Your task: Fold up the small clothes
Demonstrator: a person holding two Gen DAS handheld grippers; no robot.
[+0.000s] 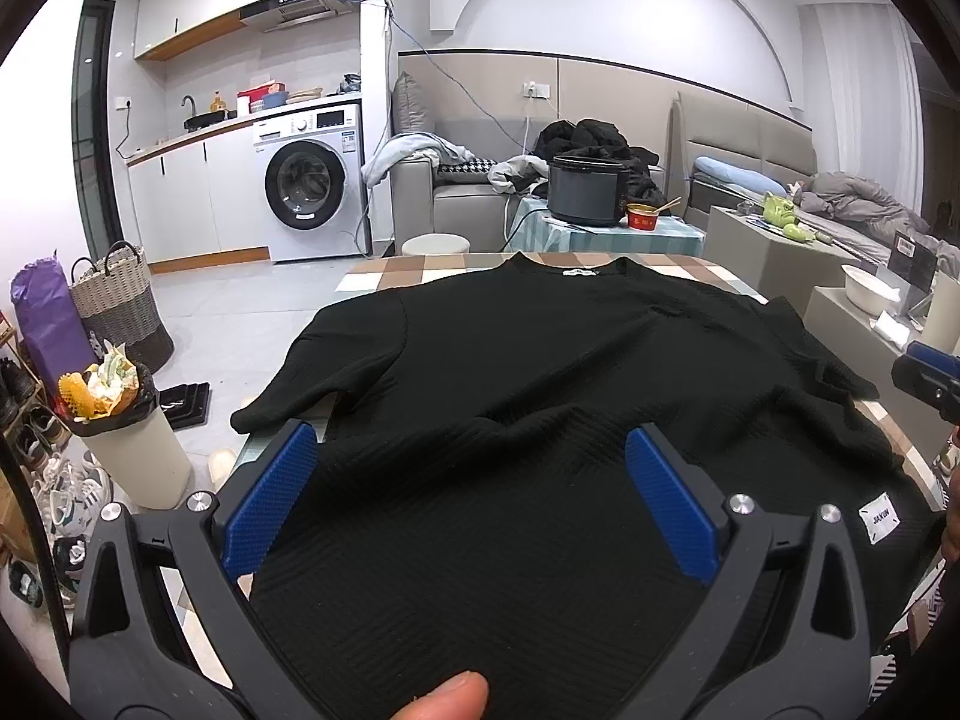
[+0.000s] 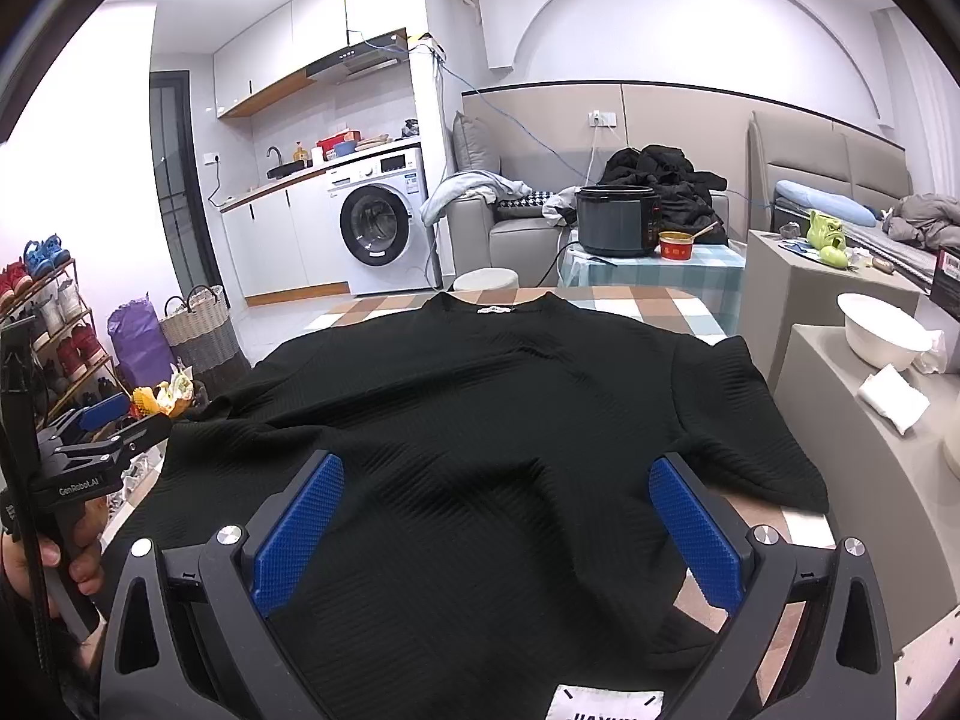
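Note:
A black ribbed short-sleeved top [image 1: 540,372] [image 2: 480,408] lies spread flat on a checkered table [image 1: 420,273] [image 2: 654,303], collar at the far edge, both sleeves out to the sides. My left gripper [image 1: 471,444] hovers open over the near left part of its hem, blue pads [image 1: 270,504] wide apart. My right gripper [image 2: 495,468] is open above the near right part of the hem. A white label [image 1: 878,518] [image 2: 606,705] sits at the hem. Each gripper shows in the other's view: the right gripper [image 1: 930,378], the left gripper [image 2: 102,426].
A full waste bin [image 1: 129,432] and a shoe rack [image 2: 48,324] stand left of the table. Grey cabinets with a white bowl [image 2: 885,330] are on the right. Behind the table are a stool [image 2: 486,282], a rice cooker [image 2: 618,219] and a sofa [image 1: 462,192].

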